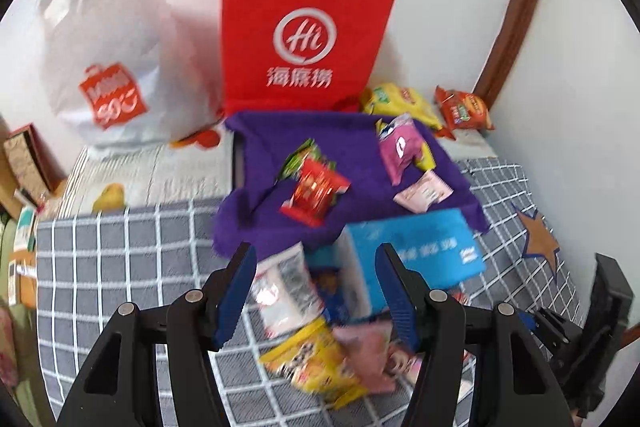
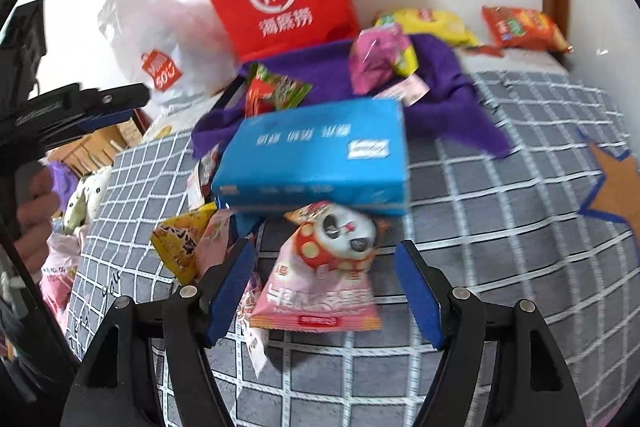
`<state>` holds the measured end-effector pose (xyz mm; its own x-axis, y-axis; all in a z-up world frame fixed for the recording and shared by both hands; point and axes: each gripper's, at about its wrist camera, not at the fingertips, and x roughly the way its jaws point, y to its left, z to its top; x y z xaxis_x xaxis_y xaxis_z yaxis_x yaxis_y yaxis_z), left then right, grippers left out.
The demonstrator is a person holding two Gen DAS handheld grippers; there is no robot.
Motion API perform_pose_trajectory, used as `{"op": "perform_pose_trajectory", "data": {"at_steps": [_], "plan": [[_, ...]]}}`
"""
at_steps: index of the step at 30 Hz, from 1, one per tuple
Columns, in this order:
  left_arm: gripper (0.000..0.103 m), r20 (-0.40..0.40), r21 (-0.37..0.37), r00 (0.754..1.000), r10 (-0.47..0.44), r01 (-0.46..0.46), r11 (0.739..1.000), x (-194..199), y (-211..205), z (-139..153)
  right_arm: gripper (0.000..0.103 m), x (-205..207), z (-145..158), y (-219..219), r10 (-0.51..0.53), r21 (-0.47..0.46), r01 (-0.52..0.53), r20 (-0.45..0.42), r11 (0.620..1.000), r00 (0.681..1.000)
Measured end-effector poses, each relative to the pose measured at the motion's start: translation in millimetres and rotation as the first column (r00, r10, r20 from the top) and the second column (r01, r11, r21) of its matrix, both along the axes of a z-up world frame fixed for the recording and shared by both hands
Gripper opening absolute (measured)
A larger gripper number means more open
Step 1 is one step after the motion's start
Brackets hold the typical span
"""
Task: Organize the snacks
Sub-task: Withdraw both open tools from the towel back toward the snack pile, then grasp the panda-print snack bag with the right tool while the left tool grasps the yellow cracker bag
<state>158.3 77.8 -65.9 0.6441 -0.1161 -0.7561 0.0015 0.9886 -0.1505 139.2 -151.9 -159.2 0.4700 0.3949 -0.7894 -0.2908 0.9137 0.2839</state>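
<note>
Snack packets lie on a grey checked bedspread (image 1: 120,267) around a blue box (image 1: 416,251). My left gripper (image 1: 316,249) is open above a white packet (image 1: 284,291), which lies close to the left finger; a yellow packet (image 1: 316,367) and a pink one (image 1: 372,351) lie below it. My right gripper (image 2: 326,245) is open with a pink panda packet (image 2: 320,283) lying loose between its fingers, just in front of the blue box (image 2: 320,155). A purple cloth (image 1: 340,147) behind the box carries a red packet (image 1: 316,193), a green one (image 1: 298,159) and a pink one (image 1: 400,151).
A red paper bag (image 1: 304,31) and a white plastic bag (image 1: 112,47) stand against the wall. A yellow chip bag (image 1: 400,103) and an orange one (image 1: 464,107) lie in the far right corner. A hand (image 2: 32,211) shows at the left edge, beyond the bed's side.
</note>
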Motion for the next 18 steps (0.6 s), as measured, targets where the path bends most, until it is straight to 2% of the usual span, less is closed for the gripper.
{"op": "perform_pose_trajectory", "data": {"at_steps": [5,8,9,12,18], "plan": [[0.06,-0.019,0.008,1.0,0.018,-0.018,1.0,-9,7,-9,0.073,13,-25,10,-0.01,-0.011,0.009,-0.08,1.0,0.997],[0.06,-0.028,-0.007,0.999,0.029,-0.03,1.0,-10,12,-17,0.072,17,-34,16,-0.018,-0.097,0.011,-0.078,0.995,0.997],[0.06,-0.034,-0.013,0.999,0.032,-0.032,0.999,-11,13,-20,0.066,17,-35,15,-0.024,-0.11,0.015,-0.077,0.994,0.997],[0.06,-0.067,-0.029,0.998,0.021,-0.023,0.999,-12,12,-36,0.058,17,-36,7,-0.023,-0.073,0.017,-0.077,0.997,0.997],[0.06,-0.131,-0.074,0.991,-0.027,0.018,0.997,-13,-1,-62,0.055,9,-25,-12,-0.034,-0.049,0.033,-0.035,0.998,0.999]]}}
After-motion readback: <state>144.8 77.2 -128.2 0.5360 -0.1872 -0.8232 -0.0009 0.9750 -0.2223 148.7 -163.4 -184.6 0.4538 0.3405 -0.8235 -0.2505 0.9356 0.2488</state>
